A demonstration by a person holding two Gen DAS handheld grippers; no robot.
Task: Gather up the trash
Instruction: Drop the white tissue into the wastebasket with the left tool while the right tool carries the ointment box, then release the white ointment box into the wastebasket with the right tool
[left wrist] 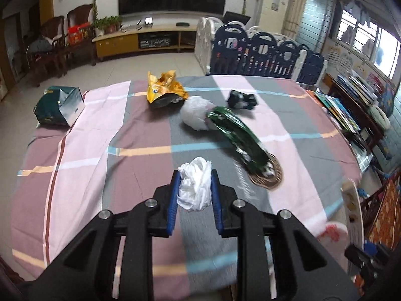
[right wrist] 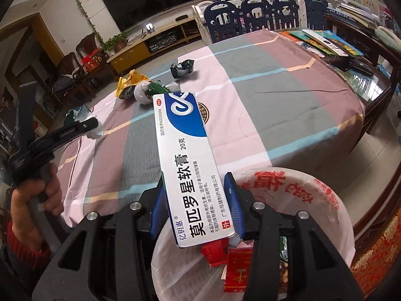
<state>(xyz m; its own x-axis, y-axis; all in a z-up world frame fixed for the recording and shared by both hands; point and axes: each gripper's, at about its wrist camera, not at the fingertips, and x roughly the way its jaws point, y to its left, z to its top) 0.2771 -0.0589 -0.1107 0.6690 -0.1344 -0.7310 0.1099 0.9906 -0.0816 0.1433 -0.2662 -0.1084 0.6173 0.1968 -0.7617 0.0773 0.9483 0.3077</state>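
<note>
While the left view shows the left gripper with jaws pinching a white wad above the worktop, only the right view shows the bin; the right gripper clamps a box over its rim.

Daylit from window; fisheye-bent edges, slight motion blur.

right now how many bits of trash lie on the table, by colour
dark green: 3 (box, long wrapper, crumpled wad)
yellow: 1 (foil pouch)
white: 1 (plastic bag)
total: 5
</note>
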